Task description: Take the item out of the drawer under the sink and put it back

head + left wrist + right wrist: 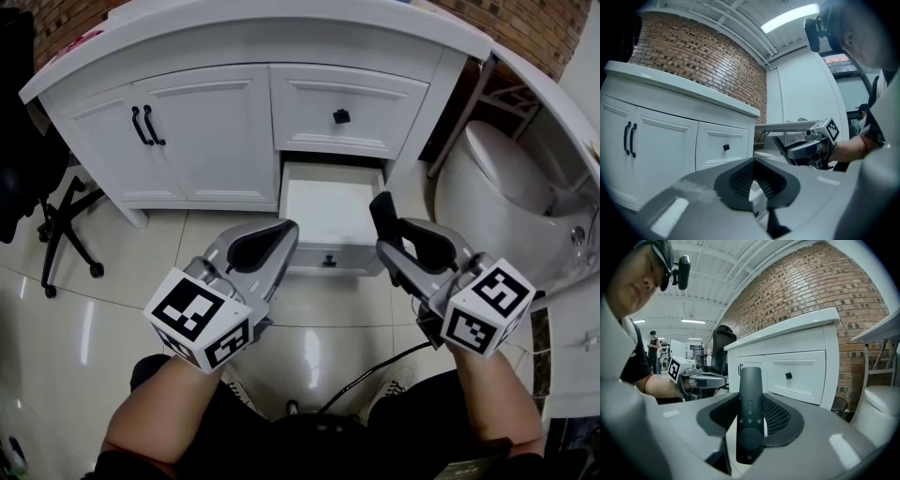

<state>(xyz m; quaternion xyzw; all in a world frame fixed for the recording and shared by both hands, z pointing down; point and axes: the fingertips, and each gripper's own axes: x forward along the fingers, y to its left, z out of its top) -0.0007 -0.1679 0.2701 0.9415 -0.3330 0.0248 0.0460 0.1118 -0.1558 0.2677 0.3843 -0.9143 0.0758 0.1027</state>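
Remote [750, 380], a slim black bar with small buttons, stands clamped upright in the right gripper [751, 401], just near and right of the pulled-out white drawer [330, 171]. Left gripper [754, 161] is empty, its ribbed jaws meeting at the tips. Glossy floor tiles [319, 319] lie below, with a panelled white cabinet [202, 131] beyond and a smooth toilet [506, 178] to the right.

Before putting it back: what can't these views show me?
- Near right corner of the drawer: head view, behind the remote and right gripper.
- Inside of the drawer: gripper views, blocked by the left gripper and right gripper themselves.
- Remote's button marks: right gripper view, too small.
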